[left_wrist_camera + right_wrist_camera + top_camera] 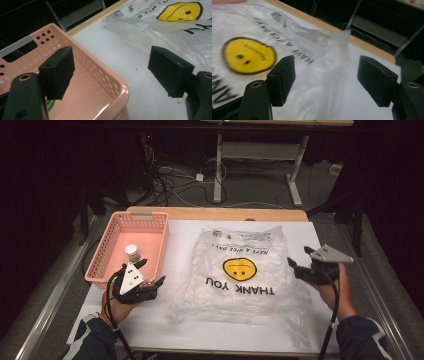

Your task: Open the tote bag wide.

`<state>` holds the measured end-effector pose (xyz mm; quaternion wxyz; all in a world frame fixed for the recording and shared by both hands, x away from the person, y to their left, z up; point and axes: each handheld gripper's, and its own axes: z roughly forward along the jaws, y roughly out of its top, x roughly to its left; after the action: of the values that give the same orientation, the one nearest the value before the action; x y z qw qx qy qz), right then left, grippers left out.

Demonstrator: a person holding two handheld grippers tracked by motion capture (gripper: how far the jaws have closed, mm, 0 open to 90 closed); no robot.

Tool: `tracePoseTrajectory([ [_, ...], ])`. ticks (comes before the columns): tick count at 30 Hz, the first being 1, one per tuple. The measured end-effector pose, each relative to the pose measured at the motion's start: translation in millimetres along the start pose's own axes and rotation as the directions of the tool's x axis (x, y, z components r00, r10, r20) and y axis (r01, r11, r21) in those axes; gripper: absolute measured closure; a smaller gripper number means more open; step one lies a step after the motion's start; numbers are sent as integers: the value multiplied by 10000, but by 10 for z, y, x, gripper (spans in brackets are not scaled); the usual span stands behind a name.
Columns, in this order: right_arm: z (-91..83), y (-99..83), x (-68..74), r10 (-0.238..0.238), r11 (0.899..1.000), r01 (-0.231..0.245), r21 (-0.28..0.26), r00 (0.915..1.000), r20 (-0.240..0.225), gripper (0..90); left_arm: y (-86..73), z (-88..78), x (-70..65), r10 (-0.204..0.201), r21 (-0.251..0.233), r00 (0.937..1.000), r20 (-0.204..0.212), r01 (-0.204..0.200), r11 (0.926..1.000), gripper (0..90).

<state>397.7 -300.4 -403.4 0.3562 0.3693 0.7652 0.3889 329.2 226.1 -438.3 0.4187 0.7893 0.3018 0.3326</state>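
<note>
A clear plastic bag [240, 270] with a yellow smiley face and "THANK YOU" print lies flat in the middle of the white table top. To its left stands a pink perforated basket [107, 247] holding a small white-lidded jar [132, 252]. My left gripper [151, 271] is open at the basket's near right corner; in the left gripper view [112, 53] one jaw is over the basket [100, 75] and the other over bare table, with the bag [175, 30] beyond. My right gripper [299, 256] is open at the bag's right edge, and its view [327, 60] has the bag [262, 37] under the jaws. Nothing is held.
A white sheet [185, 320] covers a wooden table whose far edge [215, 213] shows past the bag. Metal rails [55, 290] run along both sides. Cables and the white legs of another table [218, 175] sit on the floor behind.
</note>
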Motion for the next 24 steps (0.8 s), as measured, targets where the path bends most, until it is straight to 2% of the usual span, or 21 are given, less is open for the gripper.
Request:
tracePoseTrajectory([
  [1, 0, 0, 0, 0, 10000, 0, 0, 10000, 0, 336, 0, 0, -3, 26, 5, 10000, 7, -26, 10000, 209],
  [4, 303, 146, -169, -79, 9983, 77, 573, 10000, 27, 339, -10, 1, 2, -70, -36, 10000, 14, 70, 10000, 209],
  [5, 502, 238, -260, -157, 9915, 176, 1286, 9997, -160, 319, -12, 4, 7, -93, -17, 9999, 47, 93, 10000, 209],
  [6, 502, 238, -260, -157, 9915, 176, 1286, 9997, -160, 319, -14, 8, 11, -111, 20, 9999, 62, 111, 9999, 209],
  [7, 587, 281, -297, -231, 9884, 240, 1500, 9997, -77, 328, -14, 11, 13, -106, 28, 9999, 55, 106, 9999, 210],
  [8, 720, 360, -370, 130, 9906, -90, 1369, 9995, -284, 340, -14, 14, 13, -110, 25, 9999, 71, 110, 9999, 209],
  [9, 720, 360, -370, 130, 9906, -90, 1369, 9995, -284, 340, -13, 16, 11, -94, 37, 9999, 76, 94, 9999, 209],
  [10, 862, 436, -420, 612, 9859, -514, 1593, 9965, -573, 333, -12, 18, 8, -70, 30, 9999, 87, 70, 10000, 209],
  [11, 862, 436, -420, 612, 9859, -514, 1593, 9965, -573, 333, -12, 19, 7, -78, 19, 9999, 114, 78, 10000, 209],
  [12, 917, 459, -429, 602, 9831, -458, 1771, 9952, -766, 325, -13, 23, 8, -111, 12, 9998, 160, 111, 9999, 209],
  [13, 1017, 485, -436, 501, 9786, -343, 2028, 9960, -735, 323, -13, 27, 8, -112, 7, 9998, 170, 112, 9999, 209],
  [14, 1096, 494, -450, 610, 9742, -448, 2210, 9959, -673, 328, -14, 30, 8, -129, -8, 9997, 212, 129, 9999, 209],
  [16, 1244, 496, -481, 882, 9649, -638, 2549, 9924, -853, 352, -16, 35, 8, -121, -4, 9995, 292, 121, 9999, 209],
  [17, 1371, 473, -494, 830, 9581, -607, 2800, 9942, -686, 446, -17, 37, 8, -124, -14, 9994, 338, 125, 9999, 210],
  [18, 1430, 459, -500, 944, 9506, -686, 3028, 9930, -711, 505, -17, 41, 9, -140, -20, 9991, 397, 141, 9999, 210],
  [19, 1430, 459, -500, 944, 9506, -686, 3028, 9930, -711, 505, -17, 46, 9, -103, -3, 9991, 400, 103, 9999, 210],
  [20, 1510, 436, -519, 937, 9476, -703, 3115, 9937, -608, 703, -15, 49, 8, -87, -11, 9991, 422, 88, 10000, 210],
  [21, 1510, 436, -519, 937, 9476, -703, 3115, 9937, -608, 703, -16, 50, 3, -220, 43, 9984, 519, 218, 9998, 210],
  [22, 1556, 422, -542, 1125, 9470, -915, 3080, 9923, -512, 840, -13, 52, 2, -278, 14, 9980, 571, 277, 9996, 209],
  [23, 1567, 415, -553, 1219, 9470, -1031, 3043, 9916, -432, 886, -9, 54, 1, -338, -22, 9975, 626, 340, 9994, 210],
  [24, 1567, 415, -553, 1219, 9470, -1031, 3043, 9916, -432, 886, -2, 57, -2, -377, -66, 9968, 702, 382, 9992, 210],
])
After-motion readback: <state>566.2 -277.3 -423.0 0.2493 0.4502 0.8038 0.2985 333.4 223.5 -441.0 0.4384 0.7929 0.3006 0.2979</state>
